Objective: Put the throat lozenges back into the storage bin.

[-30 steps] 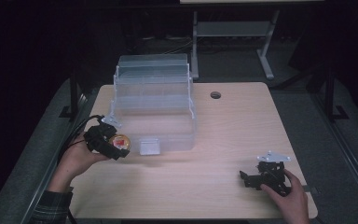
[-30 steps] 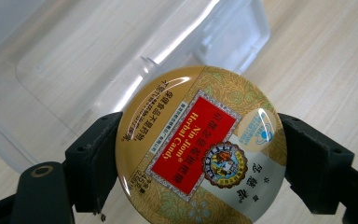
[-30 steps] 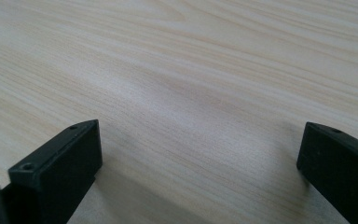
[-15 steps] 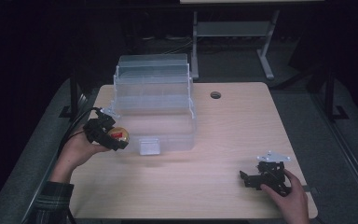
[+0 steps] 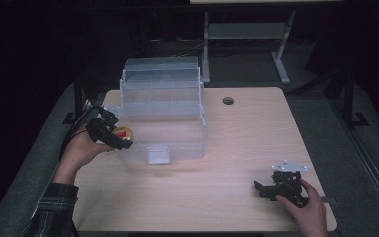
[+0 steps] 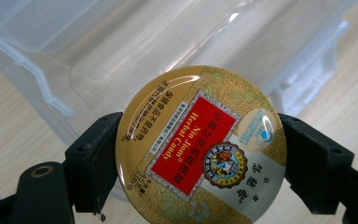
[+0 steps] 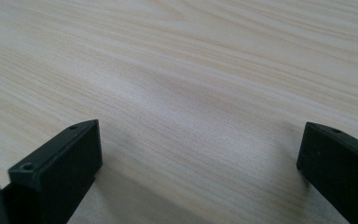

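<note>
A round gold candy tin (image 6: 200,144) with a red "Nin Jiom Herbal Candy" label sits squeezed between the two black jaws of my left gripper (image 6: 200,156). In the high view that gripper (image 5: 112,134) hovers at the left end of the clear plastic tiered box (image 5: 163,113), with the candy tin (image 5: 125,133) right against the box's lower left corner. My right gripper (image 5: 266,188) rests low at the table's front right, held by a hand. Its jaws stand wide apart over bare wood, with nothing between the gripper's (image 7: 198,163) fingers.
The light wooden table (image 5: 242,133) has a round cable hole (image 5: 228,100) behind the box. A metal shelf frame (image 5: 246,34) stands on the dark floor beyond the table. A latch tab (image 5: 157,154) juts from the box's front.
My left gripper has carried the candy tin up and away from the person, closer to the box's left end. The right gripper has stayed where it was.
</note>
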Action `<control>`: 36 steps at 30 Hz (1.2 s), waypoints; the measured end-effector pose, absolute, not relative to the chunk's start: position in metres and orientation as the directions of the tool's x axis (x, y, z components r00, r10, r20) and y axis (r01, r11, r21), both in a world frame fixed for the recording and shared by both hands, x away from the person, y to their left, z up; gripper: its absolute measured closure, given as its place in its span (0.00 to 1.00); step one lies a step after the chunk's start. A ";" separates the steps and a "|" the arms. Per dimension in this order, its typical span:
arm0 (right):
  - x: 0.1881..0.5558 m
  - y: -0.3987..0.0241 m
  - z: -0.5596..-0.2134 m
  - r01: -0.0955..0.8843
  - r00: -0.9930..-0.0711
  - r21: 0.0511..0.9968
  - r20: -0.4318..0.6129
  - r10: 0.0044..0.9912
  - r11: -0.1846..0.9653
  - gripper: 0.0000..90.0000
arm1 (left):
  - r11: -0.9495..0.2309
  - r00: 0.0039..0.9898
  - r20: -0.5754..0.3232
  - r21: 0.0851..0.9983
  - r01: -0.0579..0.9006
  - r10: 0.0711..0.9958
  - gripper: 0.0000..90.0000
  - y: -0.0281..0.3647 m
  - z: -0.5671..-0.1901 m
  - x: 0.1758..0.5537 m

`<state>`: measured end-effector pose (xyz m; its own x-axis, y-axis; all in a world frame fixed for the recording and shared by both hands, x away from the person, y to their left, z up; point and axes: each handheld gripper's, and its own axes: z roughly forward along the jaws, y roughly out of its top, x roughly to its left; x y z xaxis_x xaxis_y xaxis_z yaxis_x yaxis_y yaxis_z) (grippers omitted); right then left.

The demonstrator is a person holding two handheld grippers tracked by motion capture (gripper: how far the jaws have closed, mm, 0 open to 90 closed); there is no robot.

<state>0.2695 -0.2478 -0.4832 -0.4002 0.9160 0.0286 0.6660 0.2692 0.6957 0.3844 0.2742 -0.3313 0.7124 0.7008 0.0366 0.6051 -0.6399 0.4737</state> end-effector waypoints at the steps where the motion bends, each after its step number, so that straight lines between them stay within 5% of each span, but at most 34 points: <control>1: 0.269 -0.248 -0.483 0.666 -0.400 0.696 0.029 0.916 0.269 0.00 | -0.642 0.713 0.036 0.469 0.607 0.700 0.22 0.275 -0.331 0.386; 36: 0.269 -0.248 -0.483 0.666 -0.400 0.696 0.029 0.916 0.269 0.00 | -0.600 0.675 0.016 0.473 0.645 0.738 0.22 0.285 -0.347 0.414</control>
